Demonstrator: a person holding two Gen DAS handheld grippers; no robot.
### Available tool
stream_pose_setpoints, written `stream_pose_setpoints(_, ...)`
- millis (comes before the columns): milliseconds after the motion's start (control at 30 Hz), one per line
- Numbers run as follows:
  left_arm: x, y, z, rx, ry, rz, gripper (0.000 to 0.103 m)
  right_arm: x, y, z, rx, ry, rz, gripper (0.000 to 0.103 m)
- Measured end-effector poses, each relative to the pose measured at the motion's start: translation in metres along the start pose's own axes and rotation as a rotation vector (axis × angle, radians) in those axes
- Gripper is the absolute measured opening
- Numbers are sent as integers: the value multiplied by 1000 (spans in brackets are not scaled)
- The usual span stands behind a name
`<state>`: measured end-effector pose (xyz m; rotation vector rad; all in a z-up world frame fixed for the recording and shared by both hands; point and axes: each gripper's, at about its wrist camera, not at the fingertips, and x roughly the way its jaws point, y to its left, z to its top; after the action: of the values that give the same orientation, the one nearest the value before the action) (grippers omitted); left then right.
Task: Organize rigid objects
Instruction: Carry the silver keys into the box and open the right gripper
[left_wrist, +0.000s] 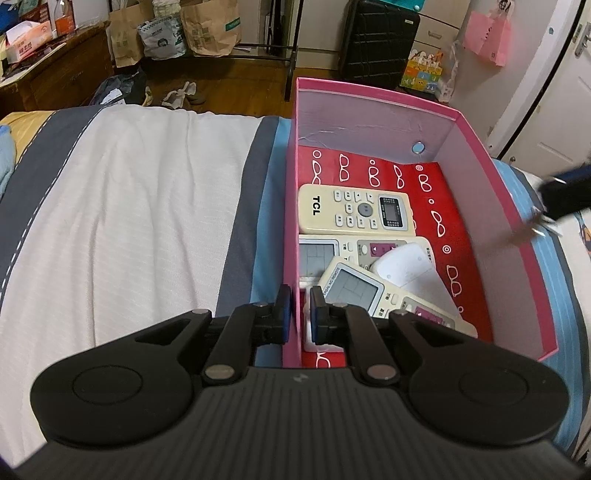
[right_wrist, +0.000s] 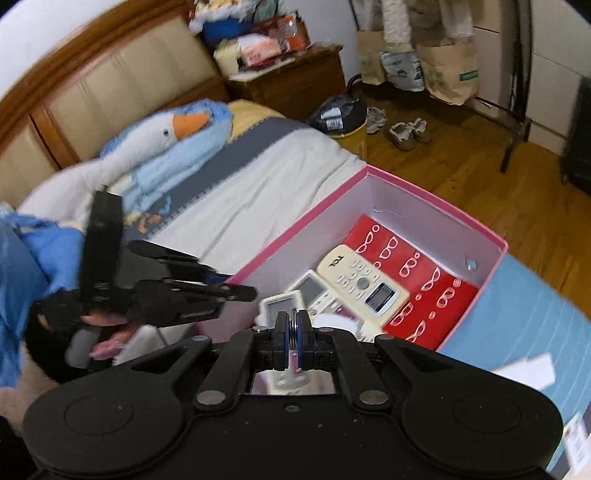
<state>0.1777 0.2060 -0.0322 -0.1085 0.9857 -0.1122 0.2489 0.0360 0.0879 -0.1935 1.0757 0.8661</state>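
Observation:
A pink box stands on the bed, also in the right wrist view. It holds a red sheet with glasses print, a cream TCL remote, two other remotes and a white rounded item. My left gripper is shut on the box's near left wall. My right gripper hangs above the box's near end, pads nearly together on a thin metal ring; it shows blurred at the right edge of the left view.
The bed has a white, grey and blue cover. A plush goose lies by the headboard. A nightstand, paper bags, shoes and a black suitcase stand on the wooden floor beyond.

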Motion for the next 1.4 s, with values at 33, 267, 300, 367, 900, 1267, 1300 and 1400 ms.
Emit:
stream_pose_setpoints(33, 0, 0, 1, -2, 0, -5, 13, 4, -2, 3, -13, 10, -16, 5)
stream_pose_setpoints(267, 0, -6, -2, 21, 1, 15, 13, 52, -8, 23, -84, 87, -76, 5)
stream_pose_setpoints(300, 0, -7, -2, 25, 1, 19, 13, 60, -10, 25, -84, 97, -79, 5)
stream_pose_setpoints(367, 0, -7, -2, 30, 1, 21, 13, 73, -12, 29, -83, 106, -77, 5)
stream_pose_setpoints(900, 4, -6, -4, 16, 18, 20, 13, 103, -45, 39, -18, 18, -129, 28)
stream_pose_setpoints(1267, 9, -2, -1, -14, 31, 26, 13, -7, -52, -28, -2, -128, -137, 42)
stream_pose_setpoints(1300, 10, -2, 0, -27, 32, 34, 13, -15, -51, -35, -14, -127, -136, 42)
stream_pose_setpoints(1400, 10, -1, 0, -41, 32, 46, 11, -34, -51, -58, -32, -157, -190, 42)
